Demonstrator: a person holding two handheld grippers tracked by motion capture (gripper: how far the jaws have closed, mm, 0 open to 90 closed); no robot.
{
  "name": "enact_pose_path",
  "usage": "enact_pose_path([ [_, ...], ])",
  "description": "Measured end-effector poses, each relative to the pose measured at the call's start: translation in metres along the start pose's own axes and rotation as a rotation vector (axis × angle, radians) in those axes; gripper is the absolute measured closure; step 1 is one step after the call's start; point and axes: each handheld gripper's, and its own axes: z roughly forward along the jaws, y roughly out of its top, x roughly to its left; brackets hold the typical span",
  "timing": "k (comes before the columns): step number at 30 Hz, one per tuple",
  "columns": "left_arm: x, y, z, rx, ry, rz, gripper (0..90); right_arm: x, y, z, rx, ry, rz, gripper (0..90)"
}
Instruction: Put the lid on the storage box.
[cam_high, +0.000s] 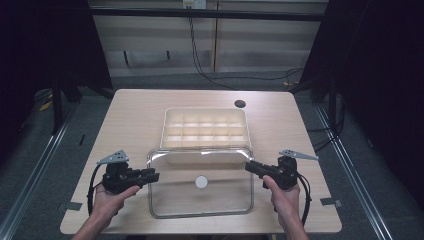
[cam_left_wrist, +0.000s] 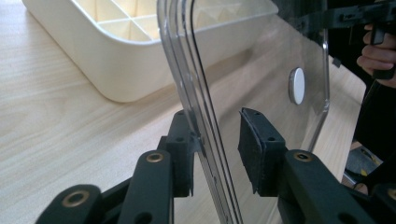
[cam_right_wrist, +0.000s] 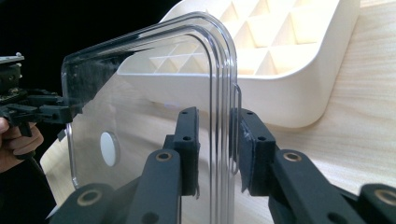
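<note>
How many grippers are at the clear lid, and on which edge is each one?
2. The left gripper is at the left edge of the clear lid, and the right gripper is at its right edge. Each has the rim between its jaws, not yet clamped.

Clear rounded-rectangle plastic lid (cam_left_wrist: 261, 70) runs off the bottom edge between the black left fingers (cam_left_wrist: 254, 144), lower rim unseen. Cream plastic divided tray (cam_right_wrist: 261, 60), beyond the right fingers (cam_right_wrist: 189, 149), is cut by the top edge. Both forearms are cropped at the high view's bottom edge.
</note>
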Motion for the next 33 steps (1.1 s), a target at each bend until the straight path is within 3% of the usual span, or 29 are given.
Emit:
enact_pose_path([
  [10, -0.001, 0.009, -0.008, -0.030, 0.023, 0.015, 70.3, 0.006, 0.009, 0.000, -0.015, 0.001, -0.023, 71.7],
  [33, -0.002, 0.029, -0.010, -0.076, 0.024, 0.033, 71.5, 0.009, 0.026, -0.002, -0.044, -0.019, -0.063, 71.3],
])
